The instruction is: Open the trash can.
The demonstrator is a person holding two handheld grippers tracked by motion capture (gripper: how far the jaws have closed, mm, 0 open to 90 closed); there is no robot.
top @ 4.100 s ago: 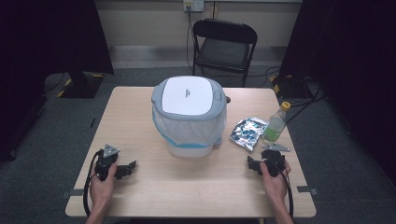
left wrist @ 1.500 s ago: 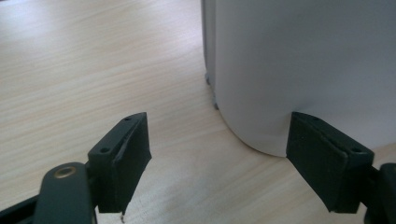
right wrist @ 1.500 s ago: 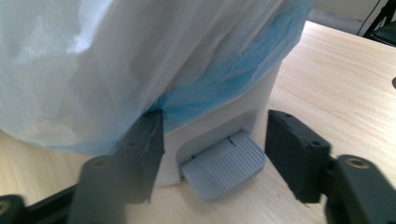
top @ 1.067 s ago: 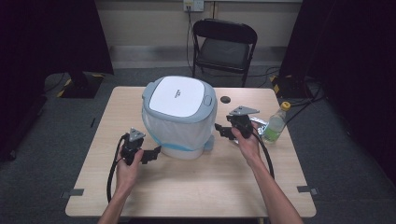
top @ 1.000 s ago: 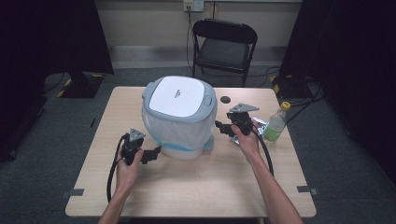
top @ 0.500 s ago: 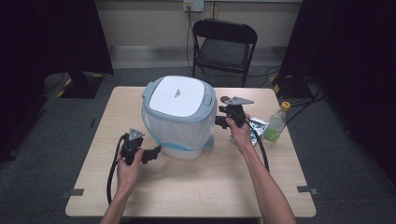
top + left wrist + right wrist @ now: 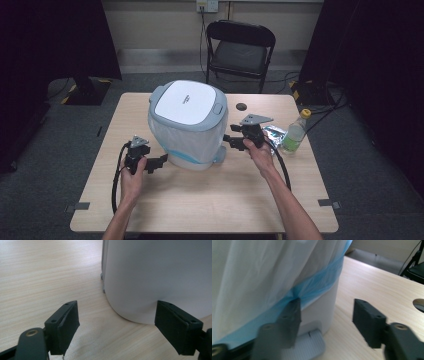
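Past my right gripper (image 7: 234, 141), on its outer side, a crumpled foil packet (image 7: 274, 133) lies on the table (image 7: 200, 200), with a plastic bottle (image 7: 294, 132) with a yellow cap standing just beyond it, and a round cable hole (image 7: 241, 106) sits farther off toward the table's far edge. None of these stand between my jaws and the bin (image 7: 188, 125).

The white pedal bin, lid shut and lined with a white bag with a blue band (image 7: 317, 287), stands between my two grippers. My left gripper (image 7: 161, 162) sits low at the bin's base, jaws wide after just closing a little, nothing between them; the bin wall (image 7: 155, 277) is just ahead. My right gripper is beside the opposite flank, jaws apart and just opening further; one jaw's tip is up against the blue band, gripping nothing.

The table is pale wood; beyond it stand a black folding chair (image 7: 239, 47), grey carpet and dark curtains.
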